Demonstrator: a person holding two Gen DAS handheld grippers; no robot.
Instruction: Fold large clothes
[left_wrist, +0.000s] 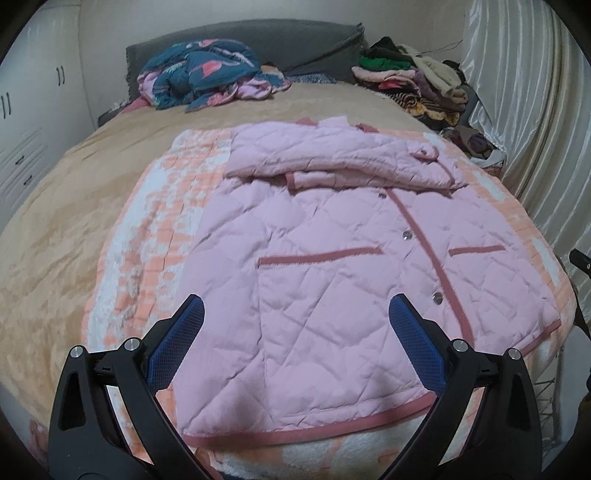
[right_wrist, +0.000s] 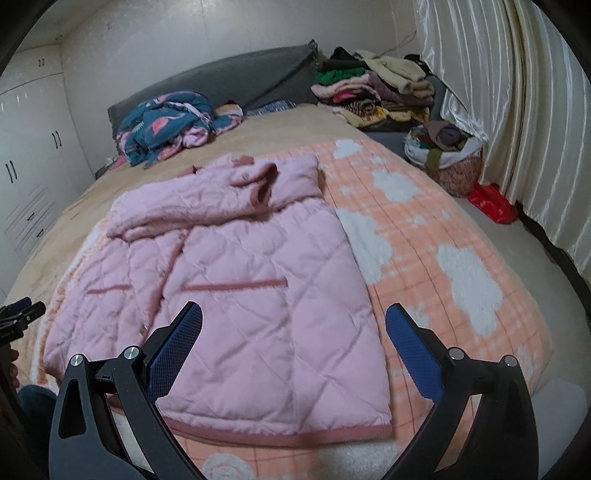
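A pink quilted jacket with darker pink trim lies flat, front up, on an orange and white checked blanket on the bed. Both sleeves are folded across its chest. It also shows in the right wrist view. My left gripper is open and empty, hovering over the jacket's hem at its left side. My right gripper is open and empty, above the hem near the jacket's right edge. The left gripper's tip shows at the left edge of the right wrist view.
A crumpled blue and pink garment lies by the grey headboard. A pile of folded clothes sits at the far right corner. A bag of clothes and a red bag stand by the curtain. White wardrobes stand on the left.
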